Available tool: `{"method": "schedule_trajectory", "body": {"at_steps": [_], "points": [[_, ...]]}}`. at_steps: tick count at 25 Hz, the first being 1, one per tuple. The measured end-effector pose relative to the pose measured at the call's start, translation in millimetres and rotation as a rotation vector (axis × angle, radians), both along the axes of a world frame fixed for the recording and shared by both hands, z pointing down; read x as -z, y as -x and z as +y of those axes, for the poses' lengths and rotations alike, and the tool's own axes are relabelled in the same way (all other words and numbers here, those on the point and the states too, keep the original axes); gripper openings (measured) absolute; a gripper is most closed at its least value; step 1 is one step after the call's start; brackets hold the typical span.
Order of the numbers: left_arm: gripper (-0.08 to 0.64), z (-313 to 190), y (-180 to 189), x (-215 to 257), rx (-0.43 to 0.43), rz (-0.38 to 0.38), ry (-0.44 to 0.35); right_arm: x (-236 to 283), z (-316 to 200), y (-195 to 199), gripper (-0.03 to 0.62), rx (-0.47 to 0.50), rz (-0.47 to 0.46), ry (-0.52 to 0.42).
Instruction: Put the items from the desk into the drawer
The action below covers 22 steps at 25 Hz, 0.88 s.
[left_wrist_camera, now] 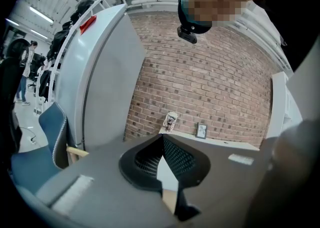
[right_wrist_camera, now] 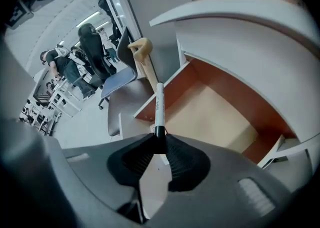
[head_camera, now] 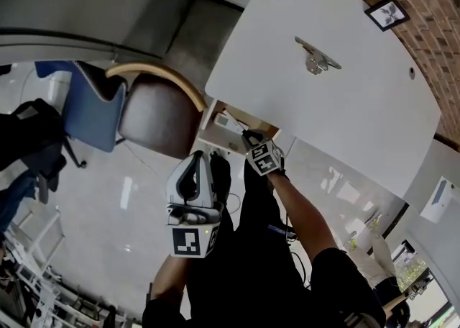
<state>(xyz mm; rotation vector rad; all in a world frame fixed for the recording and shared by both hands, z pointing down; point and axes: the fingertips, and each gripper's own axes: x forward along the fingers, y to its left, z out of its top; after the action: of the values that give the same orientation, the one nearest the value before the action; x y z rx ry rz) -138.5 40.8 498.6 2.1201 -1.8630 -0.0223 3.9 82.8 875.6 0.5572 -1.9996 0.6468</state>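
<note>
Right tongs [right_wrist_camera: 160, 139] clenched on pen [right_wrist_camera: 159, 104] at dark end | I judged it light, stiff, slick; mid-barrel hold steadier | left tongs [left_wrist_camera: 162, 139] closed, empty | drawer [right_wrist_camera: 215, 117] stood open.

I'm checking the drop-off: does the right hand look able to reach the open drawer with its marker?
Likely yes: the right tongs, shut on the marker, point into the open drawer, and nothing stands between them; the desk overhangs only its rear.
</note>
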Motion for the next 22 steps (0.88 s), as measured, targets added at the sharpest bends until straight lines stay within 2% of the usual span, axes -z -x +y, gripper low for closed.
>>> {"method": "schedule_trajectory", "body": {"at_steps": [6, 11, 17, 22], "points": [[0.019, -3.1, 0.9, -37.3, 0.011, 0.006, 0.042, -45.7, 5.3, -5.6, 0.075, -0.03, 0.025, 0.046], [0.02, -4.1, 3.0, -68.9, 0.019, 0.01, 0.081, -80.1, 12.9, -12.0, 0.075, -0.013, 0.051, 0.079], [0.02, -5.8, 6.3, -91.5, 0.021, 0.003, 0.104, -102.4, 14.5, -11.0, 0.075, -0.007, 0.077, 0.105], [0.019, -6.6, 15.6, -105.2, 0.064, 0.012, 0.125, -118.6, 18.9, -9.9, 0.075, -0.029, 0.083, 0.143]]}}
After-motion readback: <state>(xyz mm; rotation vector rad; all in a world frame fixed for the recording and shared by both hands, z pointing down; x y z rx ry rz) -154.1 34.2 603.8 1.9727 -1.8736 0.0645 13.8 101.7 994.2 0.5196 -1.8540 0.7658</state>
